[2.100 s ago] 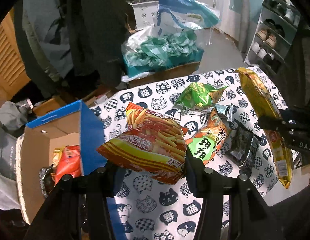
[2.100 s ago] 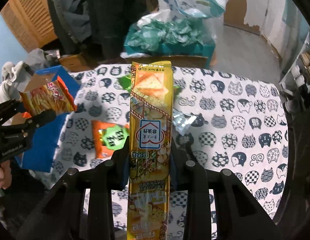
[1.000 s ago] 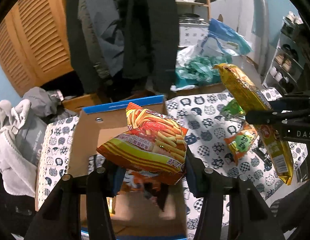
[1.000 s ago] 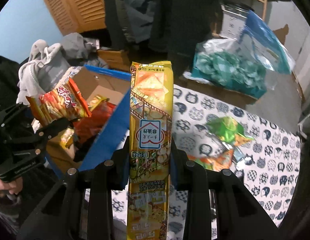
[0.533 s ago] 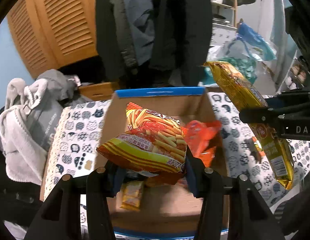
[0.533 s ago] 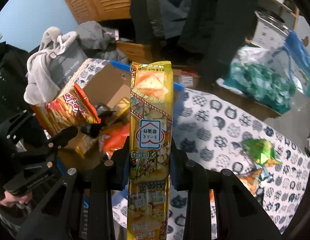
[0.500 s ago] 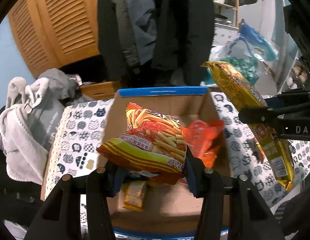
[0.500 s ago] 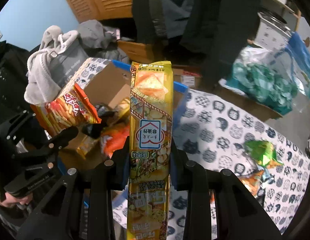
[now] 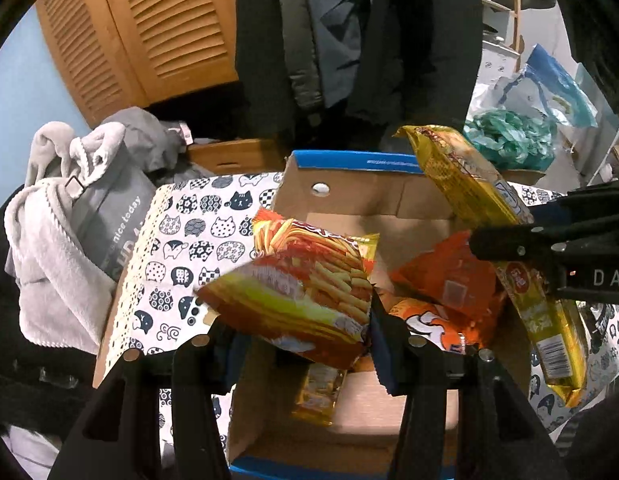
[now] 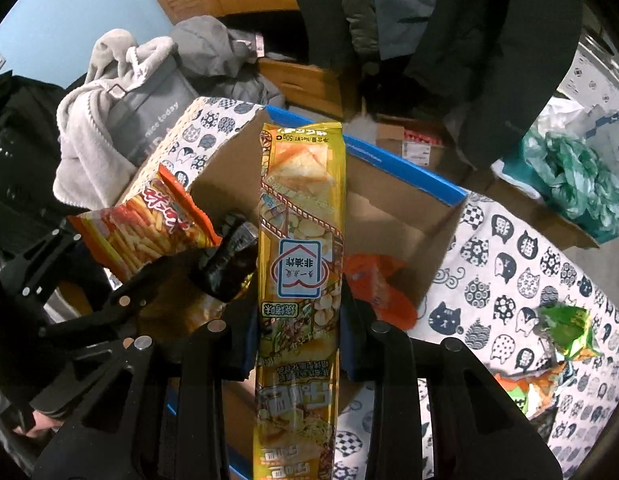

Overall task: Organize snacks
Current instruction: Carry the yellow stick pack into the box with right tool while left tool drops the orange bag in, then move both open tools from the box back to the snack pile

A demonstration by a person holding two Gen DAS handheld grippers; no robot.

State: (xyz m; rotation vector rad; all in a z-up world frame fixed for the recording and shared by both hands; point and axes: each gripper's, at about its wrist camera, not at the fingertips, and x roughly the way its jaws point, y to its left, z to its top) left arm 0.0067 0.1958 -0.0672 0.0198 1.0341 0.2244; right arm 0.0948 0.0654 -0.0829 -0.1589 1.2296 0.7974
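Observation:
An open cardboard box (image 9: 361, 196) with a blue rim lies below both grippers and holds orange bags (image 9: 449, 284) and a small yellow pack (image 9: 321, 392). My left gripper (image 9: 301, 340) is over the box with an orange bag of potato sticks (image 9: 305, 284) between its pads. Its jaws are opening, and the bag looks blurred but still touches both pads. My right gripper (image 10: 299, 336) grips a long yellow cracker pack (image 10: 301, 240) upright over the box's near side. Its jaws are opening too, with the pads still against the pack. Each gripper also shows in the other's view.
The box sits on a table with a cat-print cloth (image 9: 189, 240). A grey towel and bag (image 9: 69, 220) lie to the left, and coats hang behind. On the cloth to the right are a green snack bag (image 10: 565, 332) and other packs. Teal plastic bags (image 9: 509, 140) are beyond.
Both grippers have swung left from the table's snacks to above the box, a little lower. The potato-stick bag has turned blurred and puffed out, and both pairs of pads stand slightly wider.

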